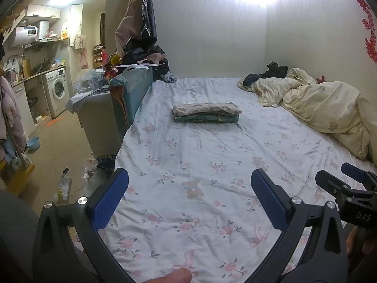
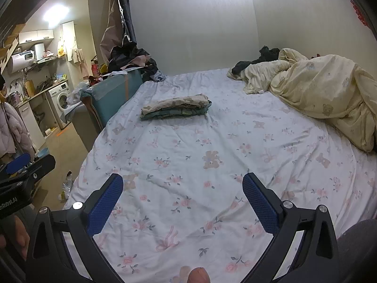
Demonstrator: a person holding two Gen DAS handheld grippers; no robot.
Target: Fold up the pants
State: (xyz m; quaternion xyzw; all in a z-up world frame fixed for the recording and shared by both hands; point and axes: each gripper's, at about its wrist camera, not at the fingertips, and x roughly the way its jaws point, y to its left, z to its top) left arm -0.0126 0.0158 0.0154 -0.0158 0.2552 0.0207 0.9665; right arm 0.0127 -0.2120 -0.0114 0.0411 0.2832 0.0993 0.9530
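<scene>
A neat folded stack of patterned pants [image 1: 206,112] [image 2: 175,109], beige piece on top of a green one, rests on the floral bed sheet [image 1: 200,165] [image 2: 212,141] toward the far left of the mattress. My left gripper [image 1: 189,181] hovers open over the near part of the bed, well short of the stack, with nothing between its blue pads. My right gripper [image 2: 182,186] is likewise open and empty above the sheet. Each gripper shows at the edge of the other's view, the right gripper [image 1: 348,181] and the left gripper [image 2: 26,165].
A crumpled cream duvet [image 1: 325,108] [image 2: 329,89] with dark clothes [image 1: 271,72] fills the bed's far right. Left of the bed stand a teal headboard-like panel [image 1: 132,87], a heap of clothes and bags [image 1: 141,54], a washing machine [image 1: 56,89] and floor clutter.
</scene>
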